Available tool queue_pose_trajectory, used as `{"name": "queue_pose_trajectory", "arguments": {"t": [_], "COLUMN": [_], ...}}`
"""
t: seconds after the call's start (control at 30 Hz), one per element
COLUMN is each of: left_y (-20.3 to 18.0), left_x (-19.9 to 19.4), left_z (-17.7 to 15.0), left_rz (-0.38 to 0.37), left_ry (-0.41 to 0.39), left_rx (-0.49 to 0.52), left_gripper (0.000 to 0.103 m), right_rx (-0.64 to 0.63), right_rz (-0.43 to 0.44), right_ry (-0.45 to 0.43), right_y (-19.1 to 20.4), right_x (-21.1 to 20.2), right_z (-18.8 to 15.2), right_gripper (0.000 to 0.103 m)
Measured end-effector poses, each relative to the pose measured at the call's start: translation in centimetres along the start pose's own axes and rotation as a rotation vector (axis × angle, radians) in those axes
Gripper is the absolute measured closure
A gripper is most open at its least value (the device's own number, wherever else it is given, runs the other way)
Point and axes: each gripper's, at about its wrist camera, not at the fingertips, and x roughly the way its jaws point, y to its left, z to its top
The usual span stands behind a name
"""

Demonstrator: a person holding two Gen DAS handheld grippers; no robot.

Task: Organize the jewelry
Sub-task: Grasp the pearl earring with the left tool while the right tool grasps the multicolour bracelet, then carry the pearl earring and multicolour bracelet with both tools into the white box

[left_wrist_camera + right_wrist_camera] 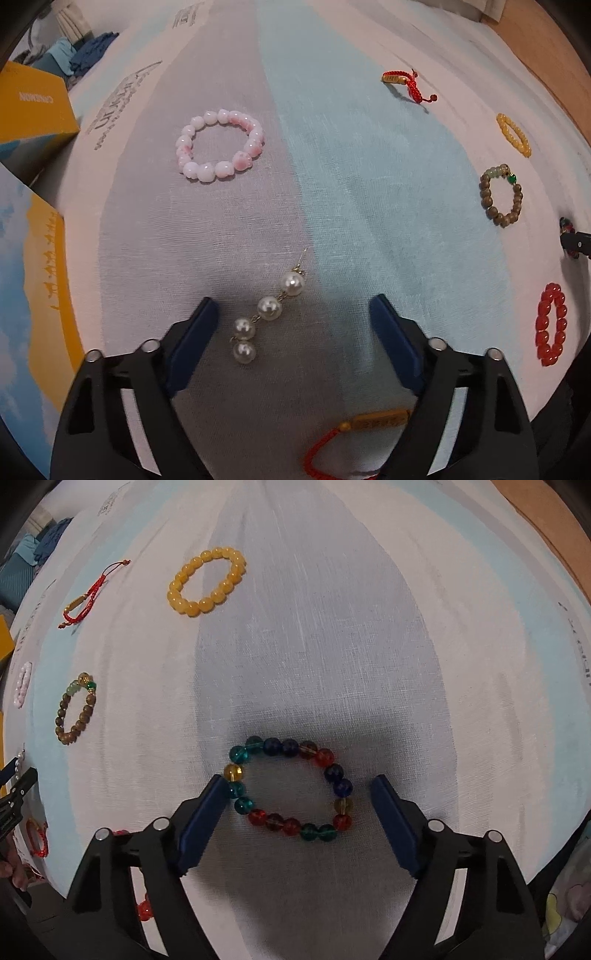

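Cloth: pale striped fabric covers the table, with the jewelry spread well apart across it.
Left gripper: fingers spread wide, holding nothing, poised low over the pearl earring.
Pearl earring: a string of four pearls lying diagonally between the blue pads, nearer the left pad, touching neither; its hook points away from the camera.
Right gripper: also spread wide and empty, straddling the glass bead bracelet.
Glass bead bracelet: flat on the cloth, a ring of teal, blue, red and amber beads; its left side is just at the left pad, and I cannot tell whether they touch. The right pad stands clear.
Other pieces: pink bracelet, yellow bracelet, brown bead bracelet, red bead bracelet, red cord bracelets.
Step in hand: likely lining up for a pick with each hand; nothing is lifted yet.
Next move: probably close gently. The earring is thin and loose, so the left pads need to meet on a pearl; the bracelet will squash into an oval when squeezed.
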Motion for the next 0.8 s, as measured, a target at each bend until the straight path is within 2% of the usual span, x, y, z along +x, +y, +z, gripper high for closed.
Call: {"name": "queue_pose_trajectory", "arguments": {"t": [0.03,0.1,0.33,0.4,0.43,0.6,0.8], "left_y": [0.0,-0.1,0.4,0.4,0.5,0.6,0.1], "left_x": [-0.1,-0.5,-1.0,-1.2,-1.3,-2.4,-3.5], "left_z": [0.0,-0.1,0.0,0.0,0.0,-0.4,-0.9], "left_rz": [0.002,0.007,0.007,0.003,-0.004,-0.049,-0.057], "left_ry": [0.000,0.001,0.014,0.020,0.021,0.004,0.000], "left_rx": [0.003,0.006,-0.005,-0.010,-0.015,-0.044,-0.049], "left_gripper": [0.030,0.045,0.078,0.092,0.093,0.093,0.093], "right_rx": [0.000,0.002,0.008,0.013,0.019,0.036,0.039], "right_rz": [0.000,0.002,0.004,0.003,0.007,0.018,0.023], "right_ry": [0.000,0.003,0.022,0.028,0.029,0.017,-0.020], "right_y": [-0.1,-0.1,-0.7,-0.1,-0.1,-0.2,0.3], "right_x": [0.1,0.1,-0.3,-1.0,-1.1,-2.3,-3.7], "right_z": [0.0,0.1,0.0,-0.1,-0.1,-0.9,-1.4], "right_gripper": [0.031,0.038,0.072,0.081,0.084,0.084,0.084]}}
